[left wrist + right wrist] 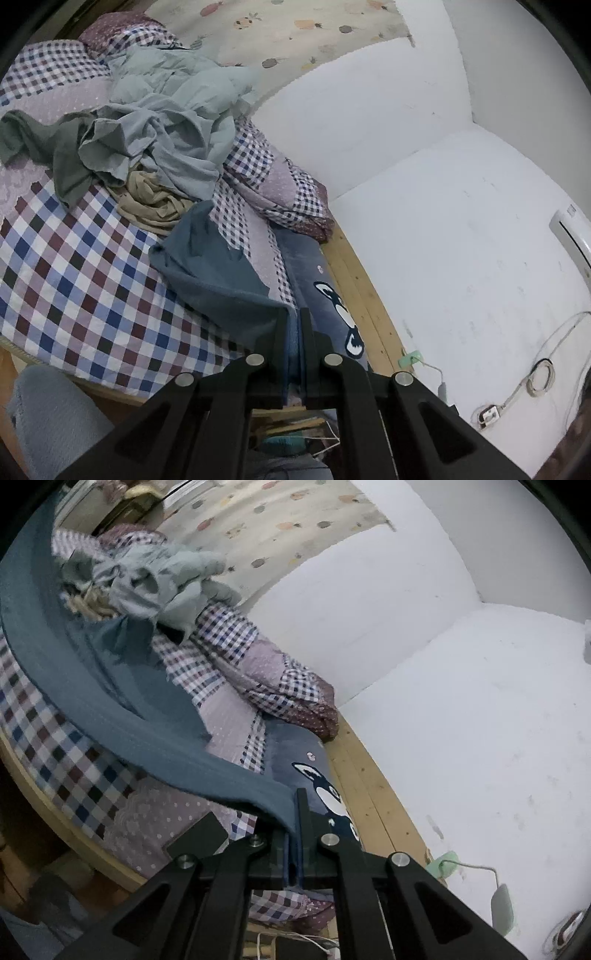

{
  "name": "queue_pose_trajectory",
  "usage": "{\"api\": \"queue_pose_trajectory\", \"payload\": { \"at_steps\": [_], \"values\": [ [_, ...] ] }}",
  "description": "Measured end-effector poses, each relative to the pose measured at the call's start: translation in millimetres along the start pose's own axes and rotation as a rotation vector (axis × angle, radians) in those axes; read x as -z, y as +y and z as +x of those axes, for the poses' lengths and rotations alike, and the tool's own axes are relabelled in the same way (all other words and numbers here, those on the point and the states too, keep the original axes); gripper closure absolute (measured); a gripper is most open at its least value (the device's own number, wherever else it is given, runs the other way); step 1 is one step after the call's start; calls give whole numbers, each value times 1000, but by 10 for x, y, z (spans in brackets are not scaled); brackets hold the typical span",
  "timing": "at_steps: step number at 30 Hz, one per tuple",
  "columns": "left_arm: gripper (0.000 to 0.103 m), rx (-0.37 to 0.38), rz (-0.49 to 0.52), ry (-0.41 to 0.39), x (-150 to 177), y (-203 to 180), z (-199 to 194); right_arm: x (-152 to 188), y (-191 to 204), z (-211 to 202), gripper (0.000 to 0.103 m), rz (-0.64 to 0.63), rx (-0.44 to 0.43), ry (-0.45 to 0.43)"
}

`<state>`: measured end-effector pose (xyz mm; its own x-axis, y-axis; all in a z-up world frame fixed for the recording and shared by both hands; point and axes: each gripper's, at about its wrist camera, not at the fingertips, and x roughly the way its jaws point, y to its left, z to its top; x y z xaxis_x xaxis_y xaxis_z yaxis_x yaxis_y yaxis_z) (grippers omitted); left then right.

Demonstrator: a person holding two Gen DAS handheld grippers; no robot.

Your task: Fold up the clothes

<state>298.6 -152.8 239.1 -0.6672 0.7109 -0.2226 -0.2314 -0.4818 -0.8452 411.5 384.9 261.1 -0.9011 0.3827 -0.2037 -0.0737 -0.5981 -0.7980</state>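
Black left tongs [294,317] fill the bottom centre of the left wrist view, their two fingers pressed together on an edge of the teal-blue garment [214,266]. From the pinch the cloth runs toward the upper left of the frame and lies partly draped on the bed [74,273], which is covered by a checked quilt. Beyond it, in the upper left, sits a heap of unfolded clothes [166,122]: pale grey-green pieces on top, a beige one beneath, a dark green one at the left margin.

Right tongs [293,812] occupy the bottom centre of the right wrist view and likewise pinch the teal-blue garment [110,701]. Here the fabric is stretched as a long band sweeping from the pinch up along the left side of the frame, lifted above the quilt, and is cut off by the edge of the lens. The clothes heap [147,576] appears blurred in the upper left.

Just right of both pinches lies a dark blue blanket with a cartoon face [332,295], partly hidden behind the tongs. How much of the garment is clamped cannot be made out in either view.
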Motion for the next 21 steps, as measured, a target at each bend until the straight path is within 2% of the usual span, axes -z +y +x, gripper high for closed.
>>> {"api": "queue_pose_trajectory", "payload": {
  "at_steps": [8, 15, 21],
  "values": [
    [101, 22, 21, -28, 12, -209, -297, 40, -211, -451, 103, 93, 36, -19],
    [101, 121, -11, -49, 79, -358, -493, 9, -354, -919, 103, 110, 53, -69],
    [101, 90, -30, -64, -6, -291, -366, -24, -448, -1046, 103, 155, 34, -108]
  ]
}}
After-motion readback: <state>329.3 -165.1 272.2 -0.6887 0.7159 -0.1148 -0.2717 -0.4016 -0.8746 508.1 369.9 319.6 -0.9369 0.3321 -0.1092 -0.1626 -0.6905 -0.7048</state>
